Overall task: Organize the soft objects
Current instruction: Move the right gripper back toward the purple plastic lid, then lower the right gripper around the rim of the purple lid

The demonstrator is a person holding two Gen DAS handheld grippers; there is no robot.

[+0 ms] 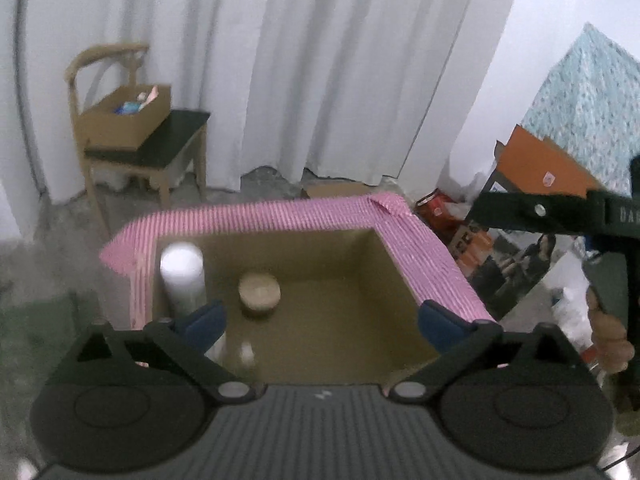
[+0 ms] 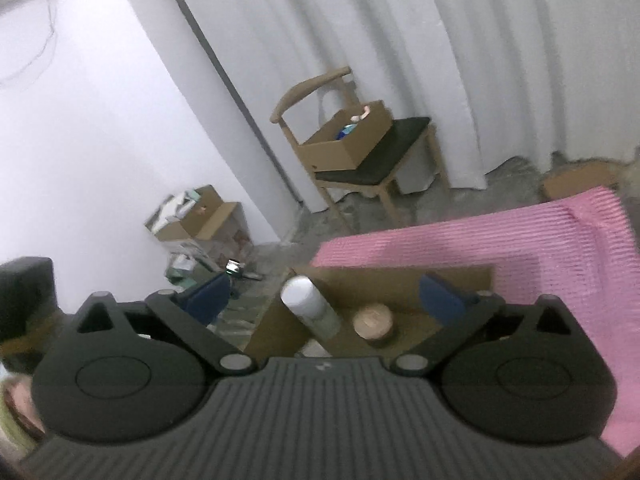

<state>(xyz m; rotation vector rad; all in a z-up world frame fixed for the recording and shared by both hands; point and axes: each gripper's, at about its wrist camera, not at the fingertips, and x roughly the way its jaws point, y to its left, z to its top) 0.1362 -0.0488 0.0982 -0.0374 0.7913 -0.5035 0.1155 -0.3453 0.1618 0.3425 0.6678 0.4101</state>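
White curtains (image 1: 320, 60) back a chair (image 1: 120, 152) carrying a carton (image 1: 120, 124). Left wrist view: the left gripper (image 1: 320, 320), jaws spread and empty, hangs over a box (image 1: 320, 320) edged with pink cloth (image 1: 280, 212); inside stand a white bottle (image 1: 182, 276) and a round jar (image 1: 259, 293).

Right wrist view: the right gripper (image 2: 324, 300), jaws spread and empty, faces the same box (image 2: 400, 284), cloth (image 2: 520, 240), bottle (image 2: 308, 308) and jar (image 2: 374, 322).

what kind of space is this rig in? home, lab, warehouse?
Probably a makeshift storage or recording room, not a lived-in home: white curtains as backdrop, rough concrete floor, cardboard boxes and clutter by the wall, and a wooden chair holding a box. Both grippers hover over an open pink-flapped carton.
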